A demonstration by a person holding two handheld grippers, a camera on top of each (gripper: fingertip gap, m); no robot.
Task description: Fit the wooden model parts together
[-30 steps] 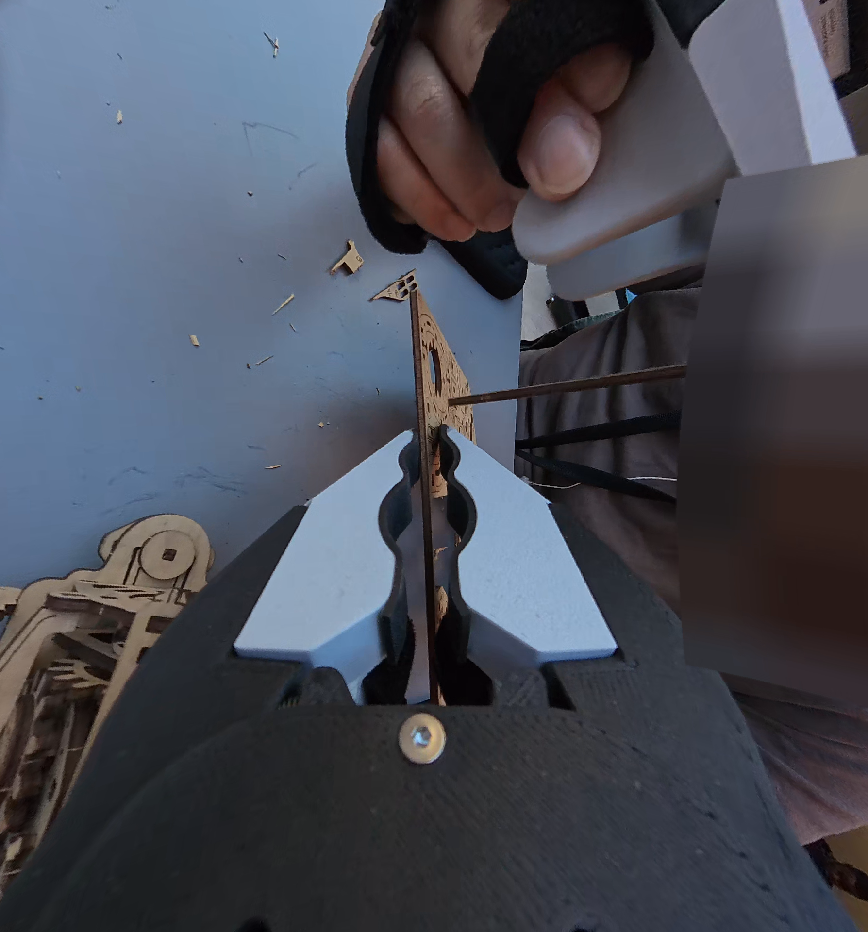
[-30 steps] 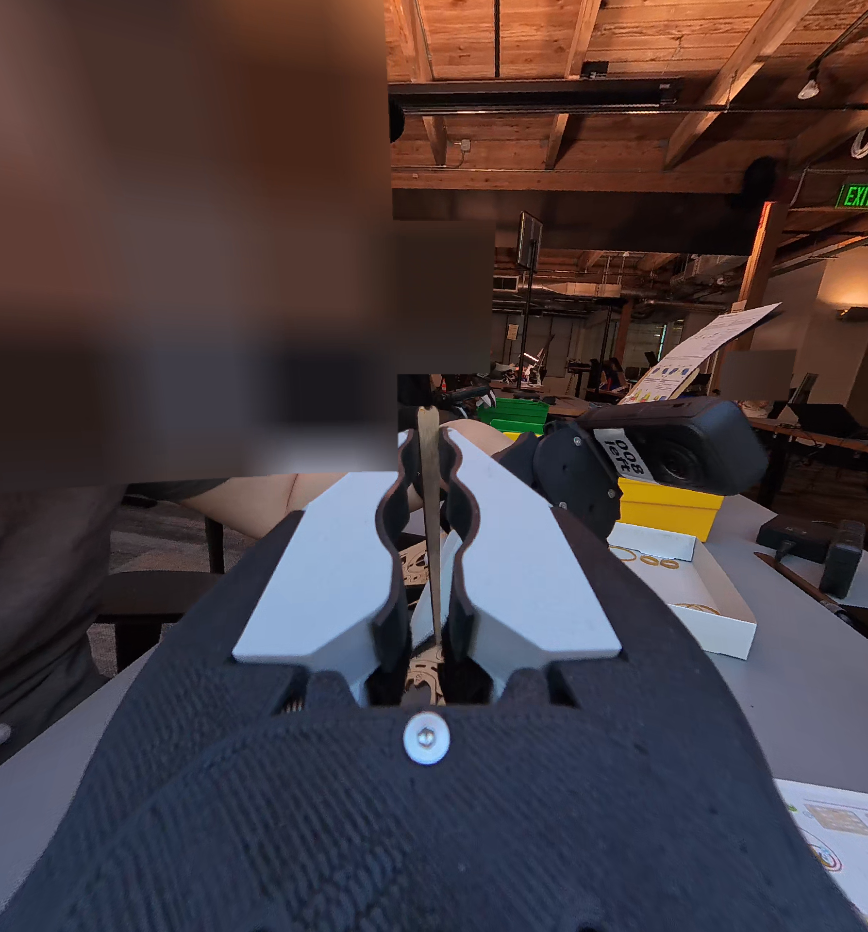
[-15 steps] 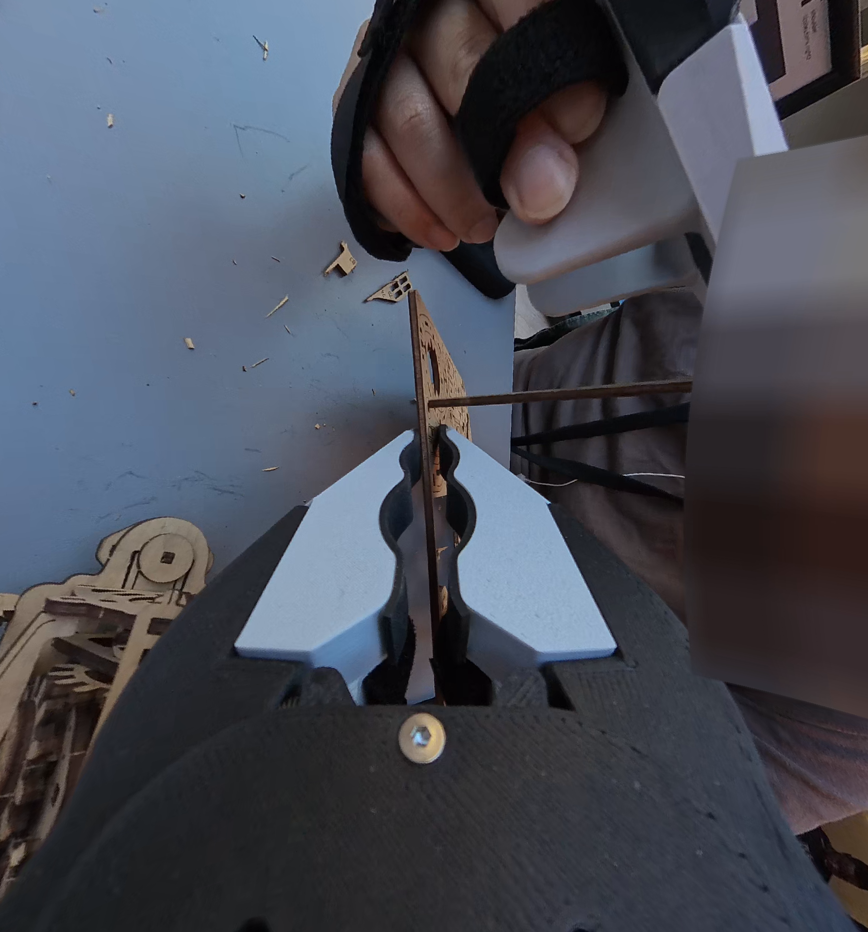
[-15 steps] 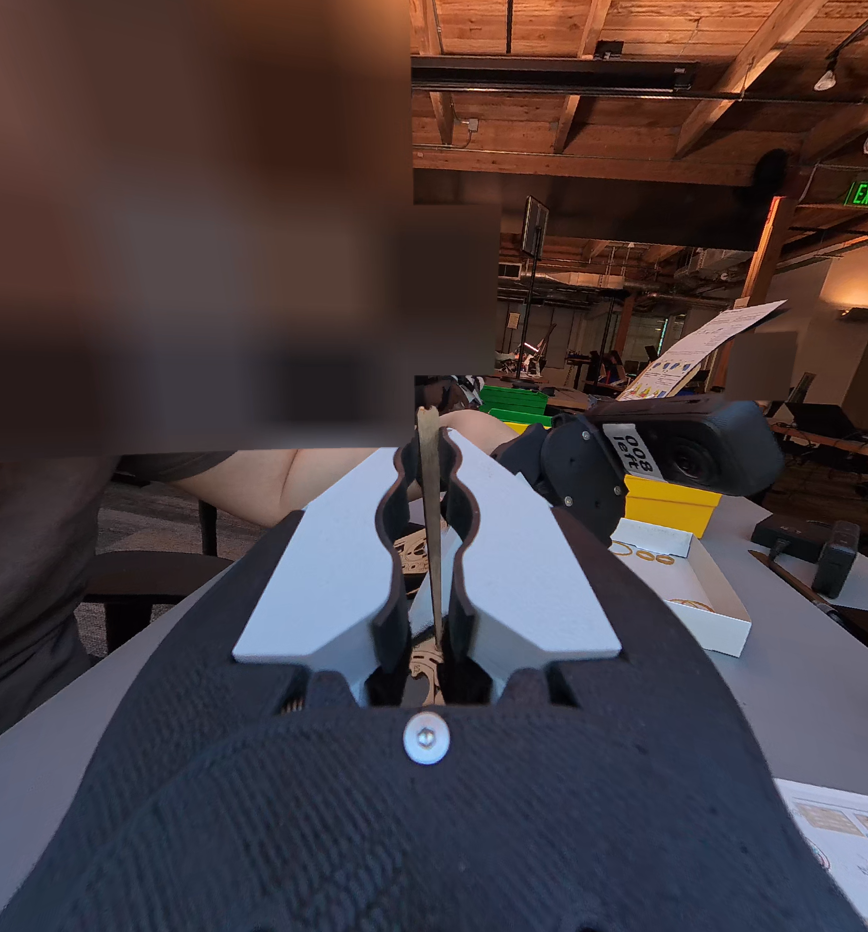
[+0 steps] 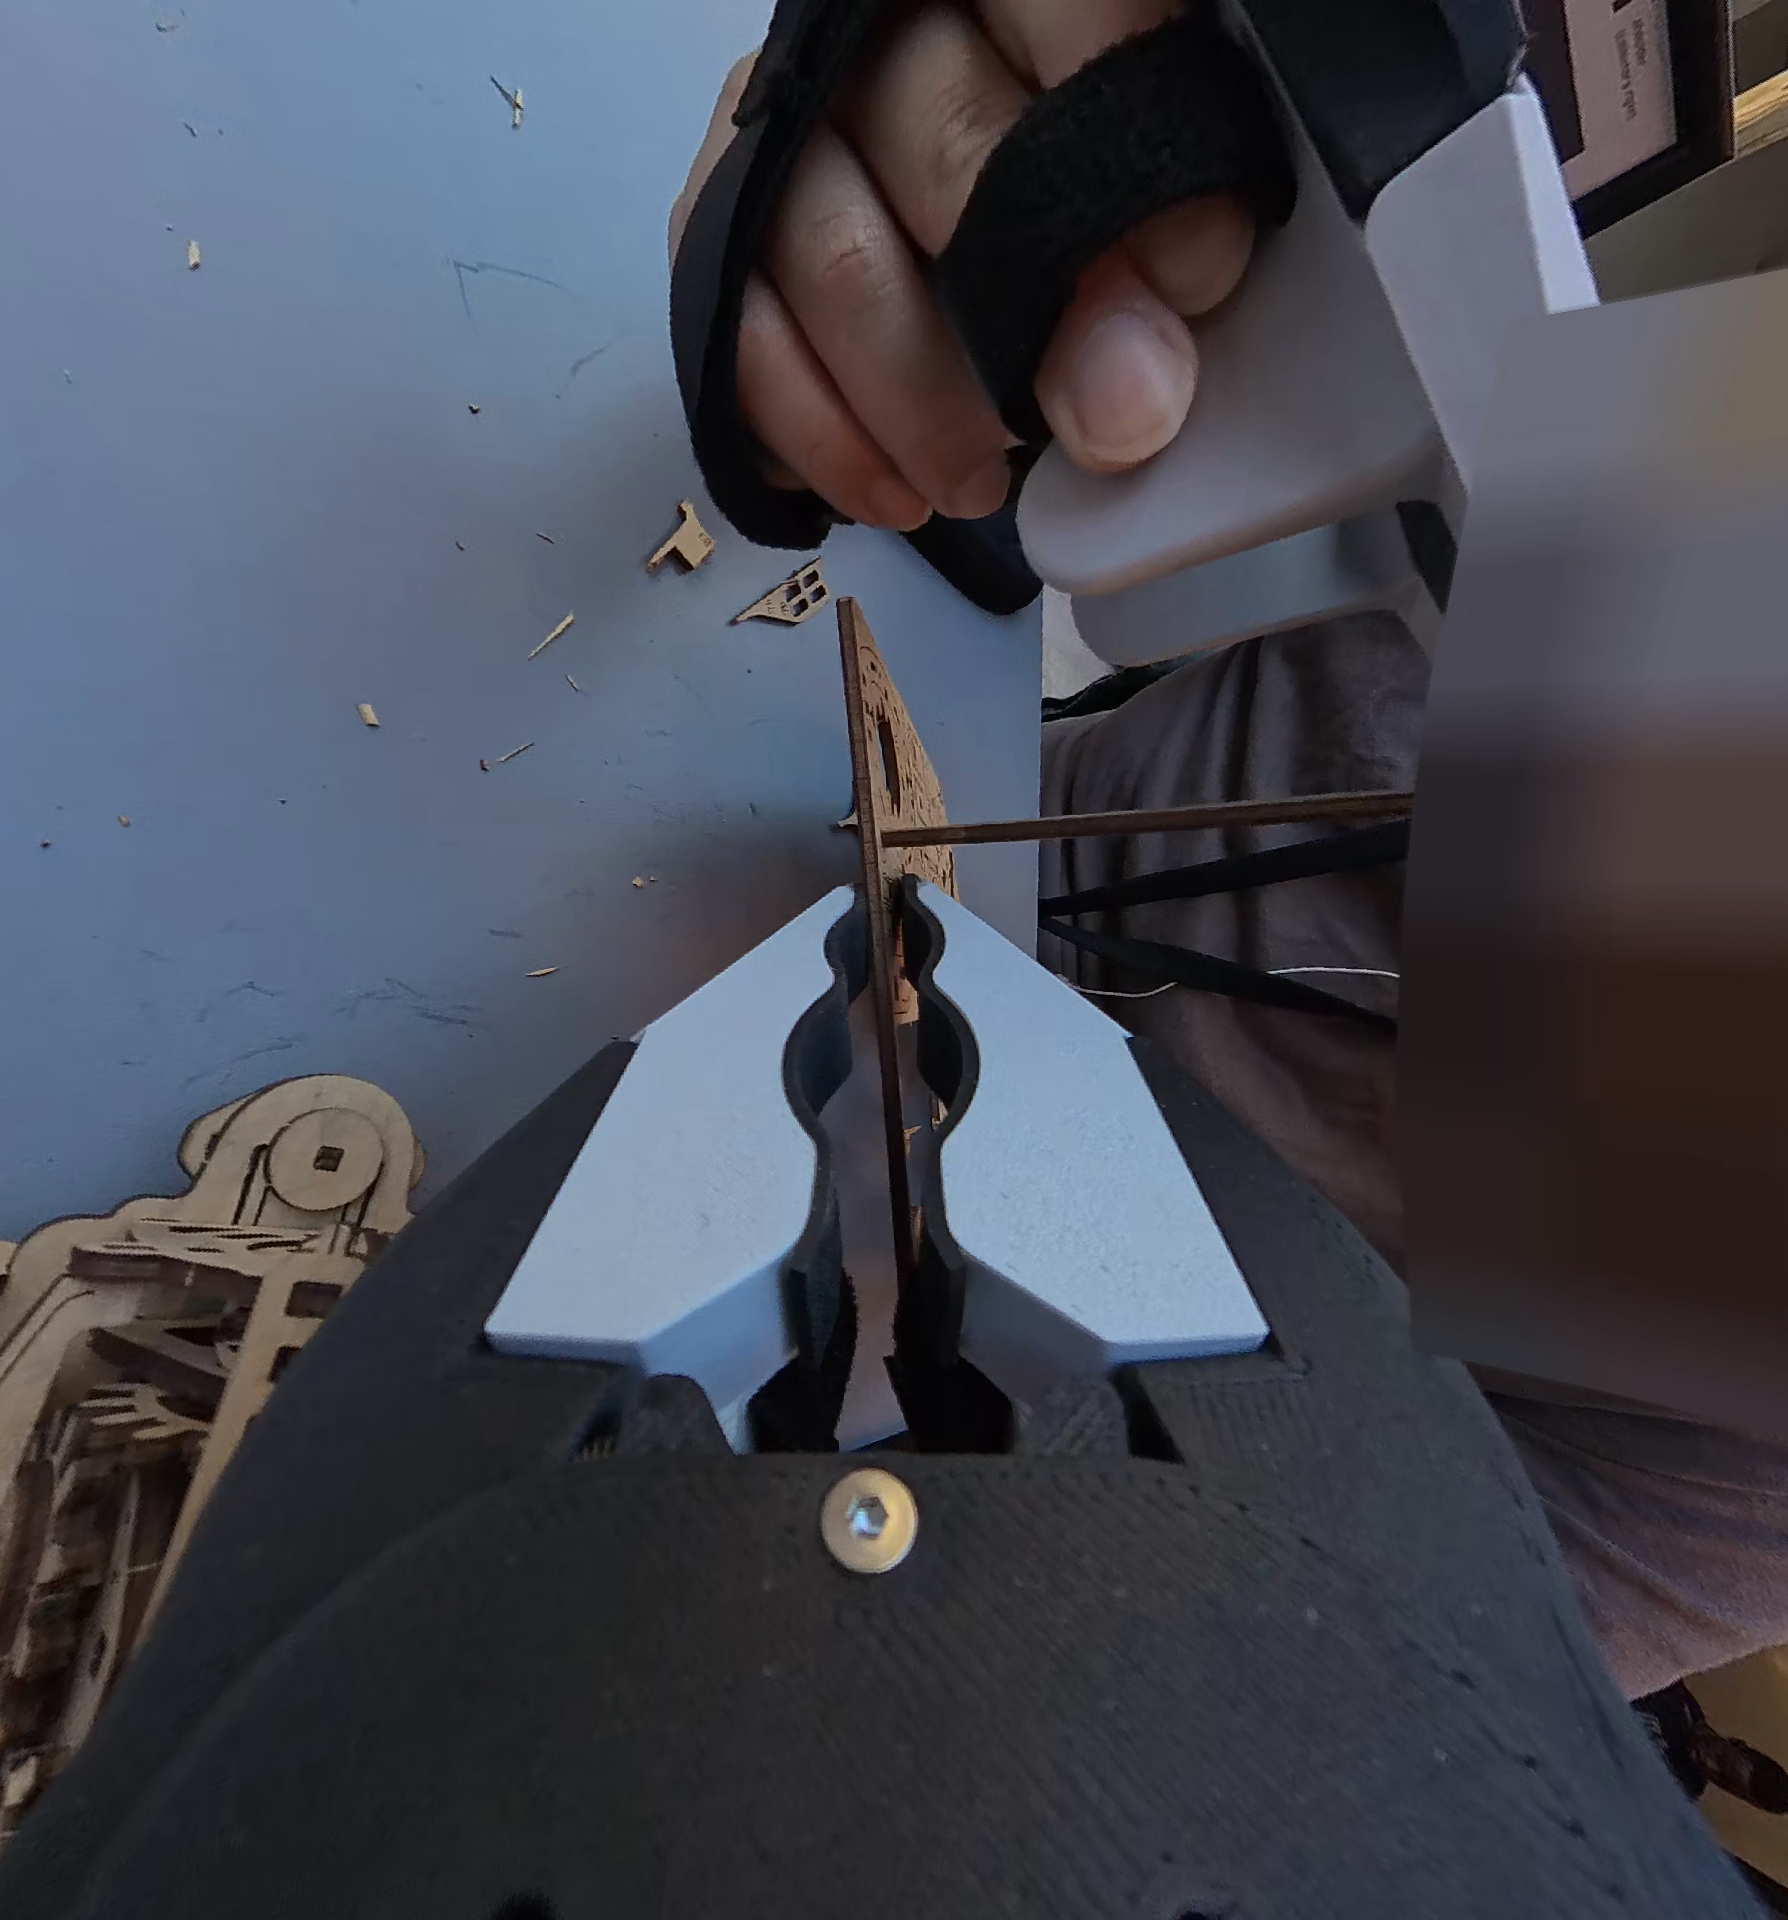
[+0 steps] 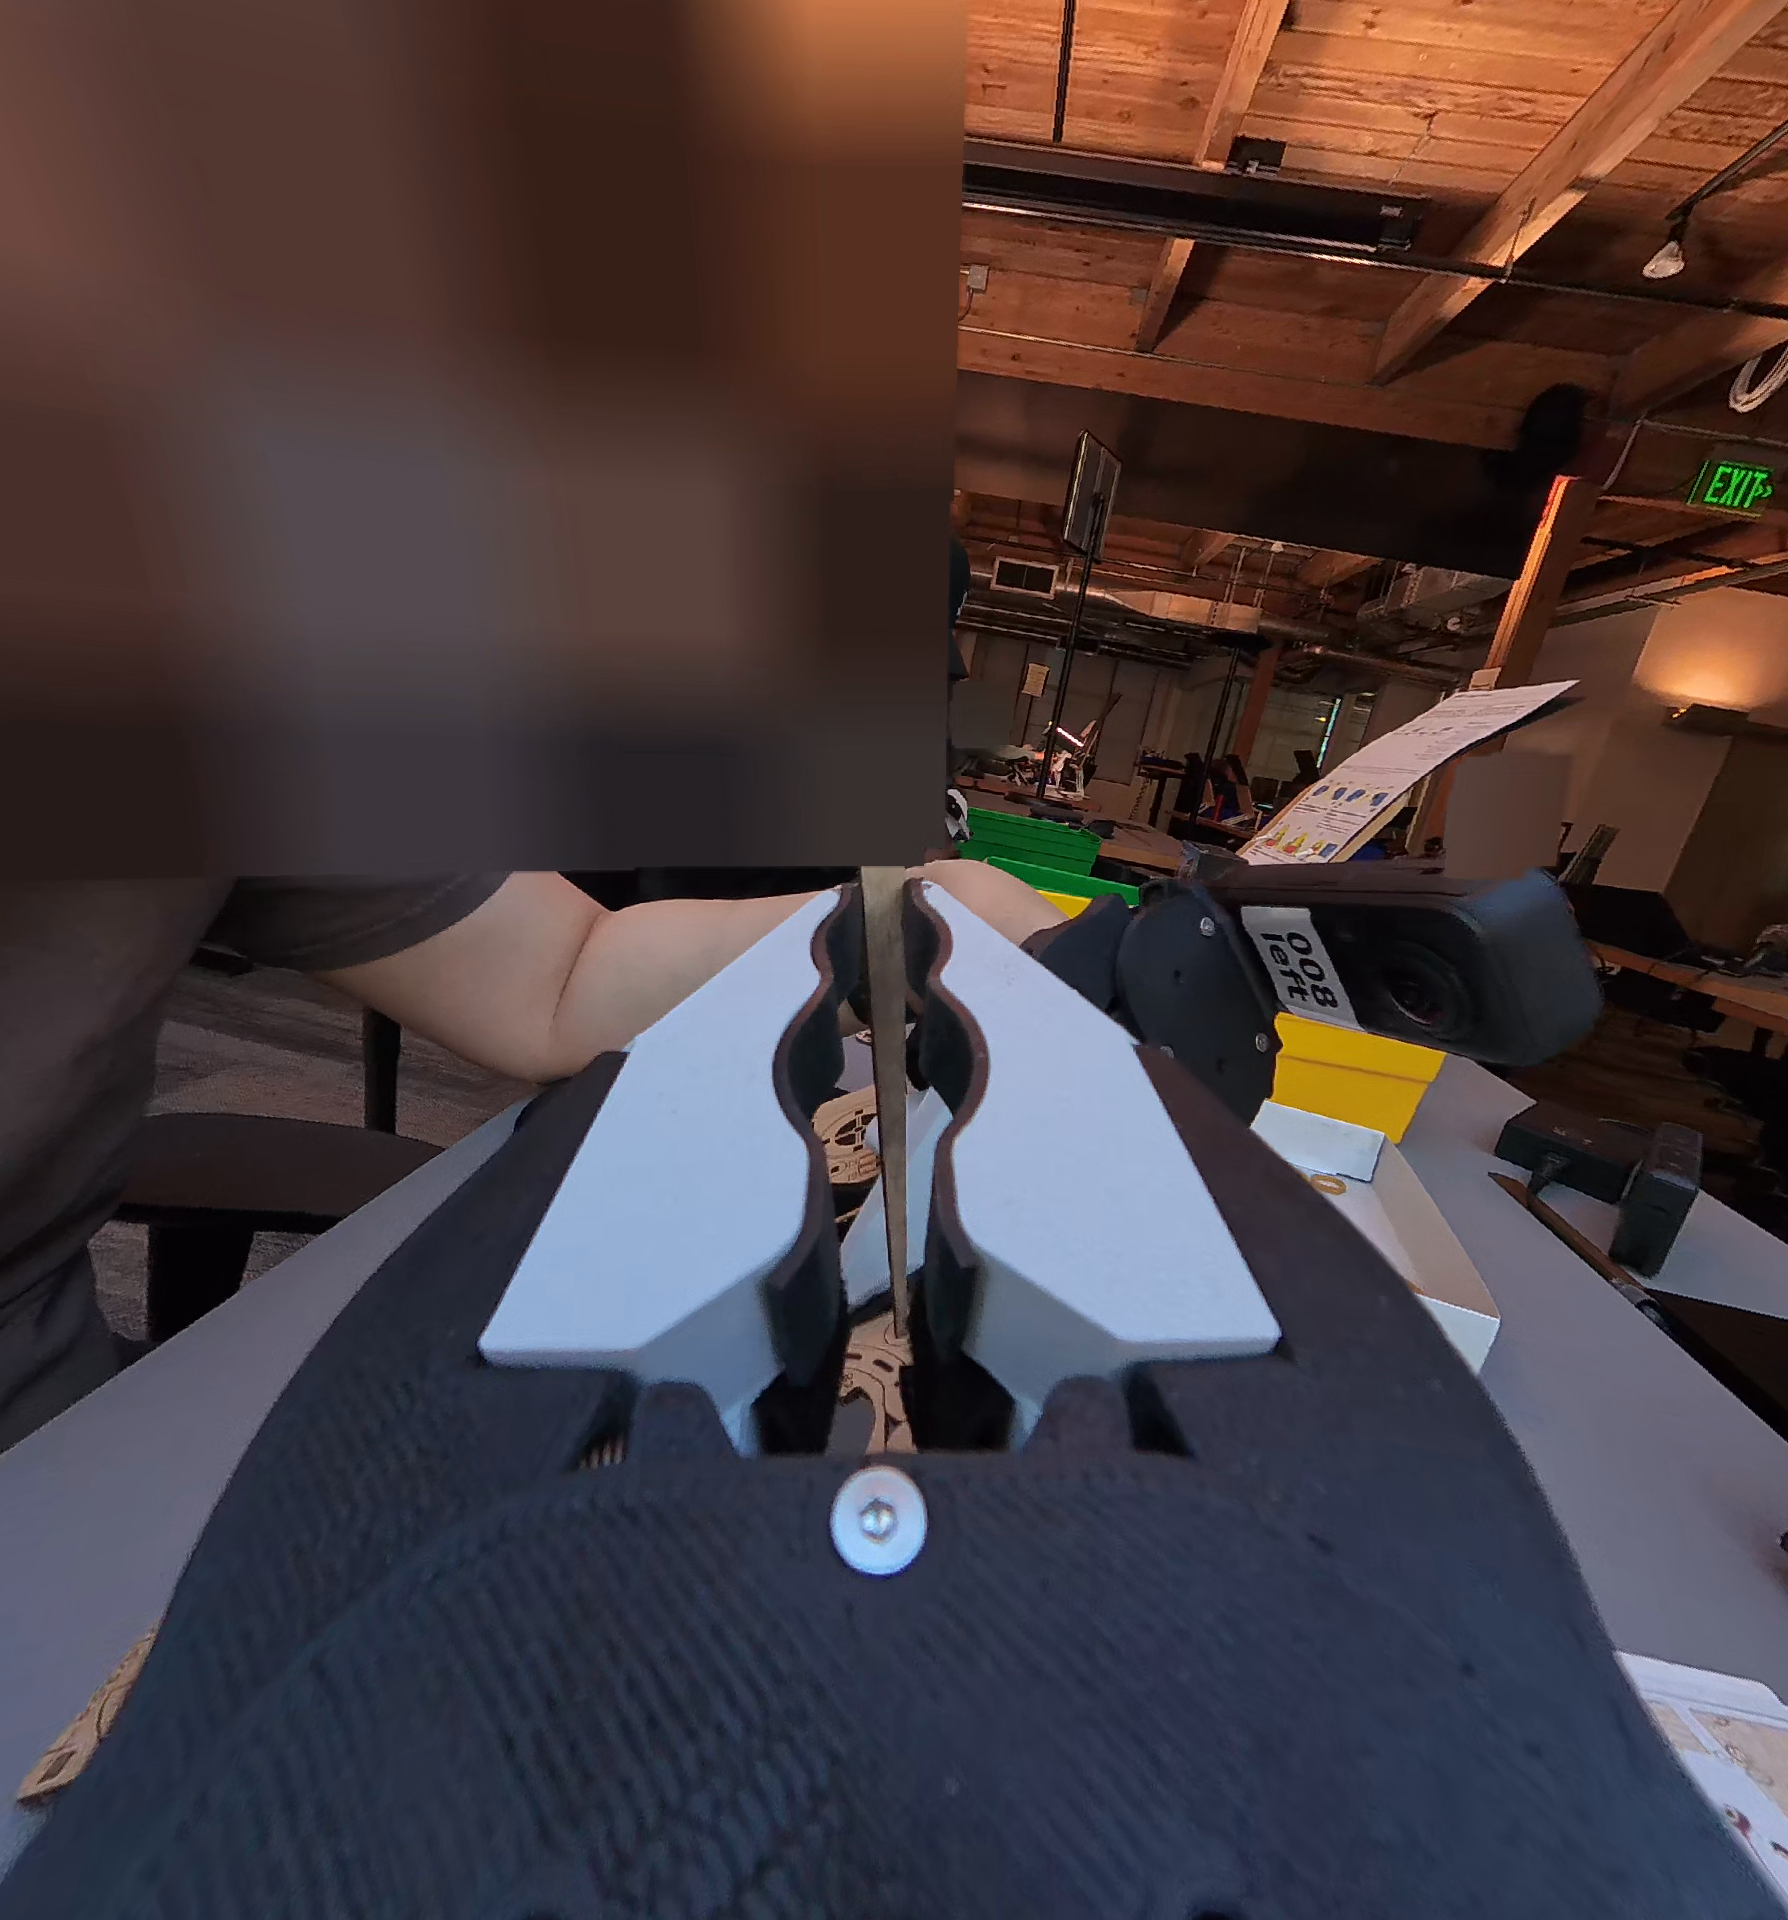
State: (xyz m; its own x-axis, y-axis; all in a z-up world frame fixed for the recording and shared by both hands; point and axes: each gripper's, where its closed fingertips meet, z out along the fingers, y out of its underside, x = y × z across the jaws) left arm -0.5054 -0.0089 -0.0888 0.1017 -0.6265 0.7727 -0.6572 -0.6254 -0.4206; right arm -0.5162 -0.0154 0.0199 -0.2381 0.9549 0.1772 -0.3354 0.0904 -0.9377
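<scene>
My left gripper [image 5: 882,896] is shut on a thin engraved wooden disc [image 5: 885,748], held edge-on and upright above the grey table [image 5: 246,520]. A thin wooden rod [image 5: 1139,821] comes from the right and its tip pokes through the disc near the gripper's tips. My right gripper [image 6: 885,894] is shut on that rod [image 6: 885,1039], seen end-on as a narrow strip. The disc [image 6: 843,1138] shows below the rod there. The left gripper's body [image 6: 1368,977] is at the right in the right wrist view. A hand [image 5: 931,312] holds the right gripper's handle.
A partly built wooden model [image 5: 121,1299] lies on the table at the lower left of the left wrist view. Small wood scraps [image 5: 786,597] and splinters are scattered on the table. A white box [image 6: 1389,1226], a yellow bin [image 6: 1357,1070] and an instruction sheet [image 6: 1763,1787] are on the right. The gap from one gripper's tips to the other's is roughly 10 cm.
The rod has slid leftwards until its tip passes through the disc. The right hand has moved closer to the disc. Both grips are unchanged.
</scene>
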